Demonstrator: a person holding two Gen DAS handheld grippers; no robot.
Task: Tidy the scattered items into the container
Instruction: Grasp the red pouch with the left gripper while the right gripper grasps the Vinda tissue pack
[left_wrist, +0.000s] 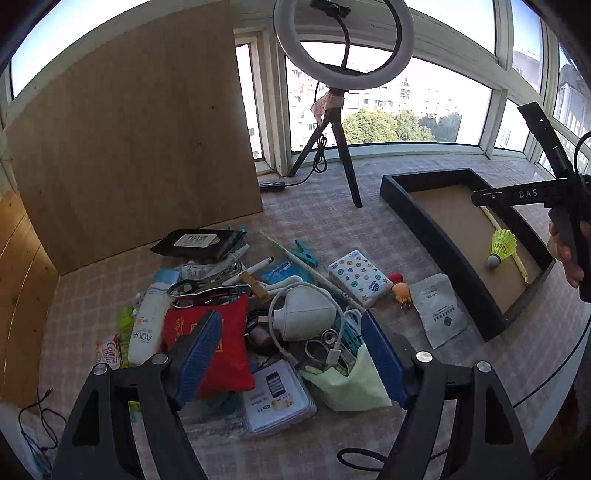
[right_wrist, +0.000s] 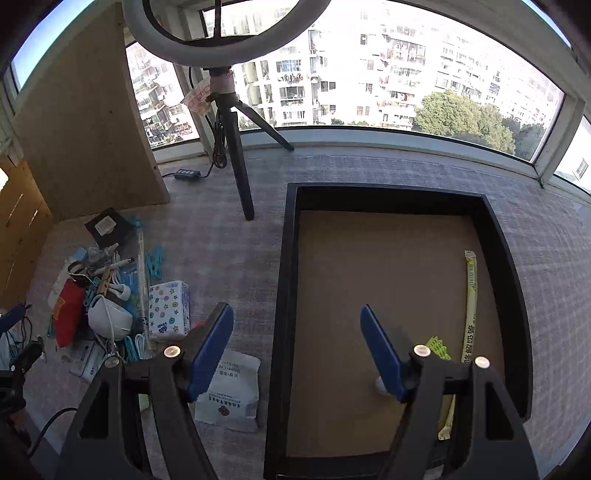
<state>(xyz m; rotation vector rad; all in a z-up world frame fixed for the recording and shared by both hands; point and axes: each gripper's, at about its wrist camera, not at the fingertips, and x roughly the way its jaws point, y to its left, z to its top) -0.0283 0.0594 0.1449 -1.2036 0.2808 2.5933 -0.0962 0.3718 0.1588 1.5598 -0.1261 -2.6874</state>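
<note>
Our left claw (left_wrist: 291, 360) hangs wide open and empty over the pile (left_wrist: 236, 306), choosing; our right (right_wrist: 297, 354), open and empty, straddles the tray (right_wrist: 282, 295) rim.

In the right wrist view the shuttlecock (right_wrist: 437, 347) is mostly hidden behind the right gripper (right_wrist: 295, 354); only part of its yellow-green skirt and a sliver of white cork show. The straw packet's (right_wrist: 470, 295) near end runs behind the same finger. The tray's (right_wrist: 284, 295) near wall is cut off by the bottom edge. The ring light (right_wrist: 155, 26) is cropped at the top.

In the left wrist view the red pouch (left_wrist: 229, 343) is partly covered by the left gripper (left_wrist: 291, 354), the scissors (left_wrist: 317, 349) lie half buried under a cable, and the small print on the sachet (left_wrist: 437, 308) is too small to read.
</note>
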